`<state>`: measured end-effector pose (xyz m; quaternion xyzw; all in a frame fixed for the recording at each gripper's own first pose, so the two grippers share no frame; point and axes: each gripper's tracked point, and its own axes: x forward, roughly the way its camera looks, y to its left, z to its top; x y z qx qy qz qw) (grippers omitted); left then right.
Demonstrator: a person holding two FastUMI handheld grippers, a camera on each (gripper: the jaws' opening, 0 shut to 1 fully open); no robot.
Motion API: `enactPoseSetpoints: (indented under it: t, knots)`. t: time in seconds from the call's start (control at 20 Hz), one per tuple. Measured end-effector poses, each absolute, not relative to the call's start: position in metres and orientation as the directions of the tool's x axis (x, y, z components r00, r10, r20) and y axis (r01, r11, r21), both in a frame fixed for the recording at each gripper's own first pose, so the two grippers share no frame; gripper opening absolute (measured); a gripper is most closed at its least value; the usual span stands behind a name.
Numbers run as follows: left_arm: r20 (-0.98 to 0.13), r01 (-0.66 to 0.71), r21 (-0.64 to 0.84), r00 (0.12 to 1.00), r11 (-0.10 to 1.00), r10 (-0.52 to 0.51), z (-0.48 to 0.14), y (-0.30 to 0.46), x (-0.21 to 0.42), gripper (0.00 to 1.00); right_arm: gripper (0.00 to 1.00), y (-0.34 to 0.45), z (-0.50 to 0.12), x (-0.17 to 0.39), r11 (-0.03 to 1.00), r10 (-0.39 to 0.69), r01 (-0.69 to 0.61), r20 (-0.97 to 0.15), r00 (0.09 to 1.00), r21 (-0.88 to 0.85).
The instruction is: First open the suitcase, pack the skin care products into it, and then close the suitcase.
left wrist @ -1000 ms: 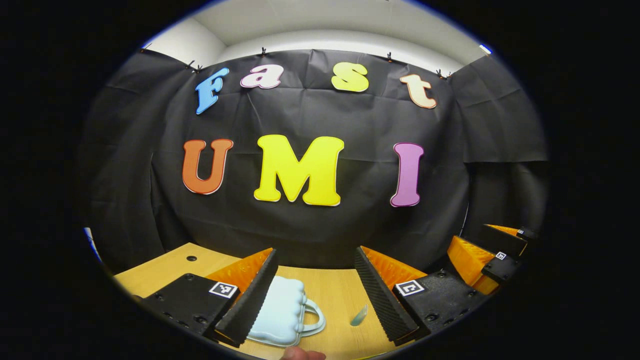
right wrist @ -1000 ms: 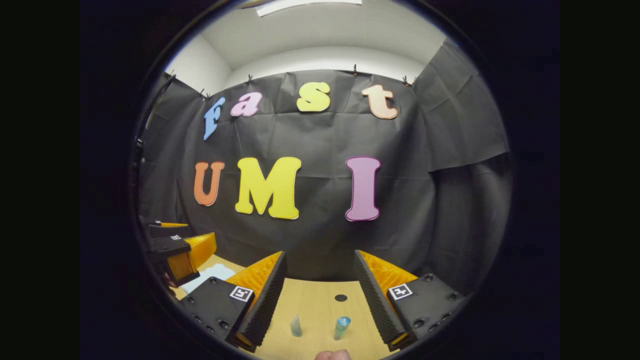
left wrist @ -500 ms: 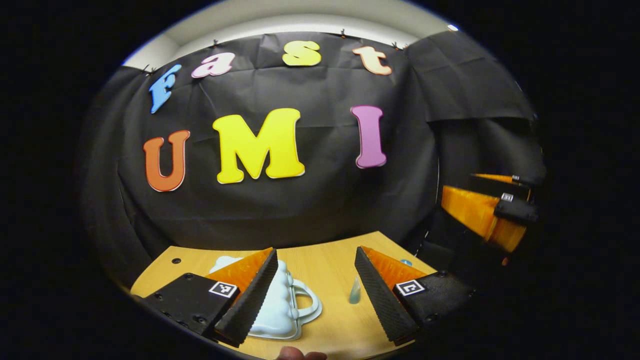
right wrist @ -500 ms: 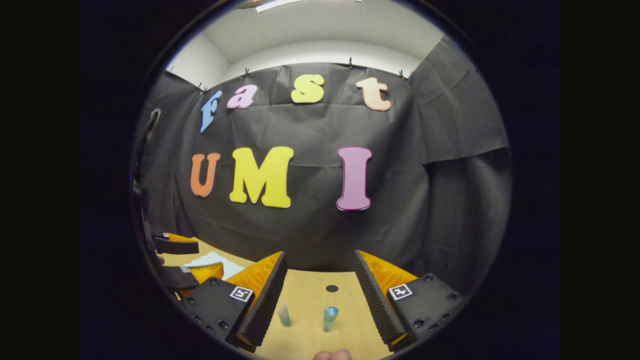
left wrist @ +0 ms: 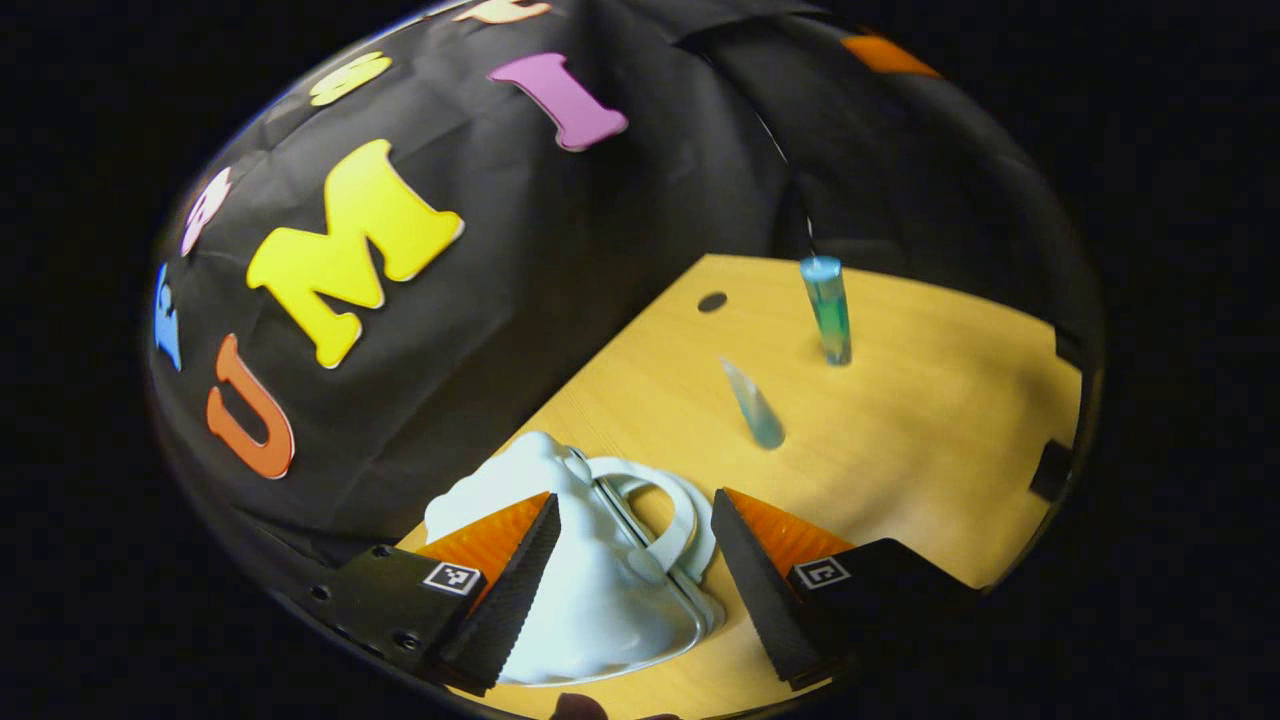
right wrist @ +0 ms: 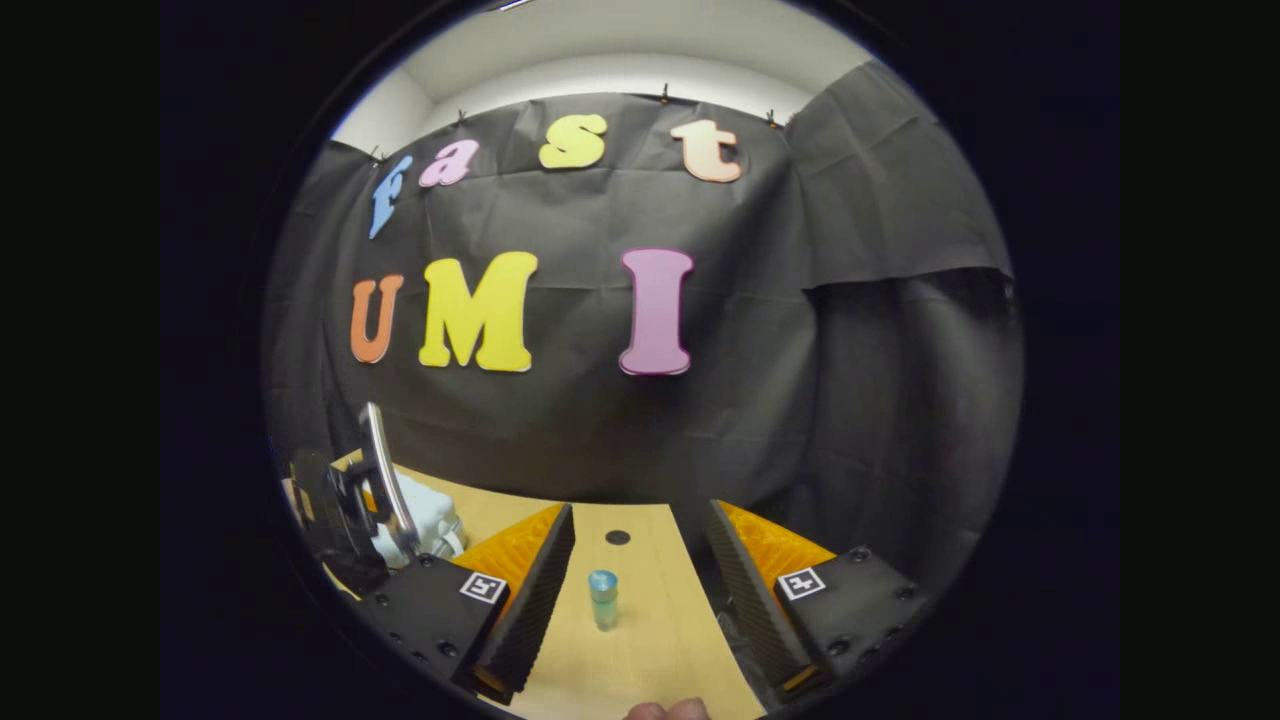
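Left claw (left wrist: 635, 580) now tilted over suitcase (left wrist: 600, 590), gaping, right claw (right wrist: 640, 590) gaping, nearer tube (right wrist: 603, 598)

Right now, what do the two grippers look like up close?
Each gripper, left and right, has two wedge-shaped fingers with ribbed inner faces. Each finger sits on a black block fastened with screws, and each block carries a small square black-and-white marker. In the right gripper view the same blocks and markers appear. No cables or sleeves are visible.

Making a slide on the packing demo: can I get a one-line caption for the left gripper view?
Open left claw poised over the closed pale suitcase, two skin care tubes standing beyond on the wooden table.
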<state>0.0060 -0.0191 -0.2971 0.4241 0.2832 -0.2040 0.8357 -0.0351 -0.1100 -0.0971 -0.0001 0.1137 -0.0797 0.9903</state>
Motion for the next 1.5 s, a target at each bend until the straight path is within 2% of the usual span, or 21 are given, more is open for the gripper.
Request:
enactPoseSetpoints:
  t: [0.3,0.6,0.7,0.75,0.8,0.85,0.95,1.1,1.2,1.35,1.5]
  knots:
    - [-0.689,0.671,0.696,0.724,0.254,-0.024,-0.346,-0.012,0.026,0.92,0.8,-0.142,-0.102,-0.044,0.97,-0.241,0.24,-0.231,0.943,-0.029]
    - [-0.72,0.706,0.69,0.692,0.161,0.053,-0.372,0.001,0.043,0.8,0.8,-0.155,-0.11,-0.057,0.957,-0.285,0.288,-0.255,0.924,-0.03]
    - [-0.743,0.73,0.668,0.665,0.143,0.076,-0.385,0.001,0.042,0.65,0.8,-0.154,-0.112,-0.058,0.957,-0.288,0.289,-0.258,0.922,-0.034]
    - [-0.747,0.736,0.664,0.658,0.133,0.093,-0.389,0.001,0.043,0.5,0.8,-0.153,-0.113,-0.06,0.956,-0.29,0.29,-0.258,0.922,-0.038]
    - [-0.752,0.741,0.66,0.652,0.124,0.102,-0.392,0.0,0.043,0.45,0.8,-0.152,-0.112,-0.061,0.956,-0.292,0.291,-0.256,0.922,-0.041]
    - [-0.759,0.748,0.652,0.643,0.126,0.105,-0.394,-0.001,0.042,0.36,0.8,-0.151,-0.111,-0.062,0.955,-0.295,0.294,-0.253,0.921,-0.045]
    - [-0.757,0.746,0.654,0.647,0.13,0.093,-0.391,-0.004,0.04,0.25,0.8,-0.149,-0.111,-0.066,0.953,-0.302,0.298,-0.251,0.92,-0.055]
    - [-0.765,0.748,0.642,0.64,0.17,0.073,-0.38,-0.002,0.042,0.19,0.8,-0.143,-0.112,-0.07,0.952,-0.306,0.303,-0.255,0.917,-0.053]
    - [-0.75,0.718,0.645,0.66,0.261,0.037,-0.355,0.004,0.045,0.17,0.8,-0.135,-0.111,-0.07,0.956,-0.294,0.29,-0.249,0.923,-0.055]
    - [-0.675,0.64,0.665,0.735,0.384,-0.056,-0.298,0.008,0.06,0.12,0.8,-0.118,-0.107,-0.067,0.963,-0.269,0.262,-0.238,0.933,-0.062]
    - [-0.547,0.493,0.671,0.833,0.553,-0.079,-0.231,0.037,0.067,0.08,0.8,-0.093,-0.101,-0.061,0.973,-0.231,0.222,-0.226,0.946,-0.065]
